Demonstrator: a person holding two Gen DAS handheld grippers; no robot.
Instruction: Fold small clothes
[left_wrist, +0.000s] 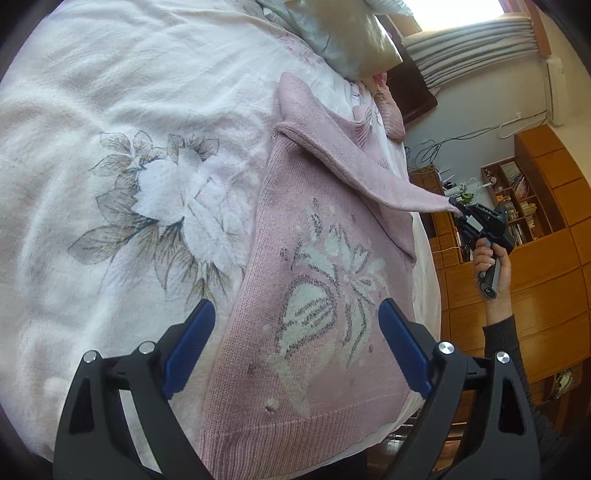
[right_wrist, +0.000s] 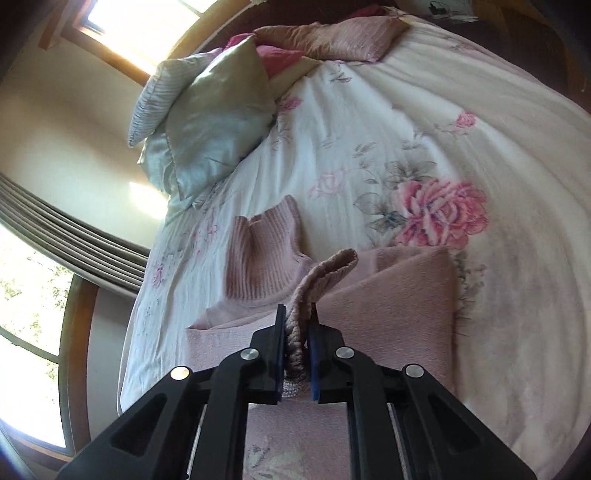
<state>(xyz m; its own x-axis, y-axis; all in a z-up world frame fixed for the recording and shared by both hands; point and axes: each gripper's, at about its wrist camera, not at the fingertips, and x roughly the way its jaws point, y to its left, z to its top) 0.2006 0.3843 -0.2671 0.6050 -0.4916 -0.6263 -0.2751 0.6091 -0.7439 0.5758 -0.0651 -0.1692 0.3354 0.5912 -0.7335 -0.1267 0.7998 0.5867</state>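
Left gripper hangs wide open over the pink knitted sweater with a white flower motif, gripping nothing; the sweater lies along the right edge of the white floral bed cover. Out right, the right gripper pulls the sleeve cuff taut. From the right wrist, jaws pinch that ribbed pink cuff. I'd carry it level across the body, no twist.

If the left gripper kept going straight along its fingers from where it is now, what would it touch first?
Most likely the pink sweater on the bedspread: the open left gripper points at its white knitted flower motif. Depth is hard to judge.
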